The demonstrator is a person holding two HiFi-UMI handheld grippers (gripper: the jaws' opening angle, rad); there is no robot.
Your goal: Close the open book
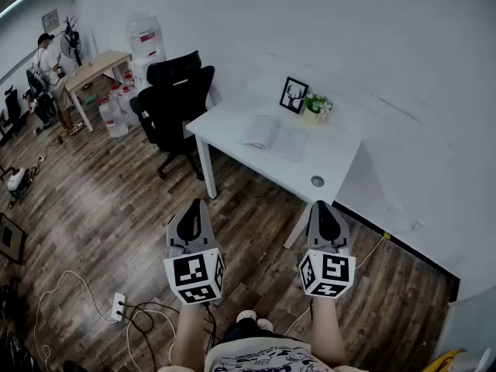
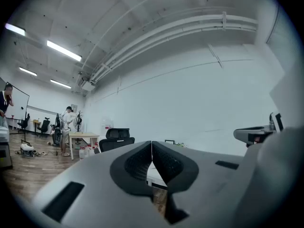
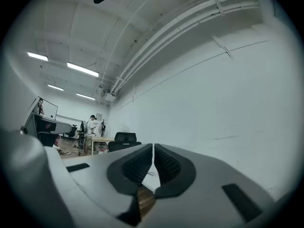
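An open book [image 1: 276, 137] lies flat on the white table [image 1: 232, 134] against the wall, well ahead of both grippers. My left gripper [image 1: 193, 205] is held level over the wooden floor, short of the table, and its jaws are shut with nothing between them. My right gripper [image 1: 324, 206] hangs level near the table's near right corner, also shut and empty. In the left gripper view the left gripper [image 2: 151, 144] has its tips pressed together; in the right gripper view the right gripper [image 3: 153, 148] looks the same. The book is mostly hidden behind the jaws in both gripper views.
A framed picture [image 1: 294, 95] and a small potted plant [image 1: 316, 105] stand at the table's back. Black office chairs [image 1: 177, 103] sit left of the table. Cables and a power strip [image 1: 118, 306] lie on the floor. A person [image 1: 45, 62] stands by a far desk.
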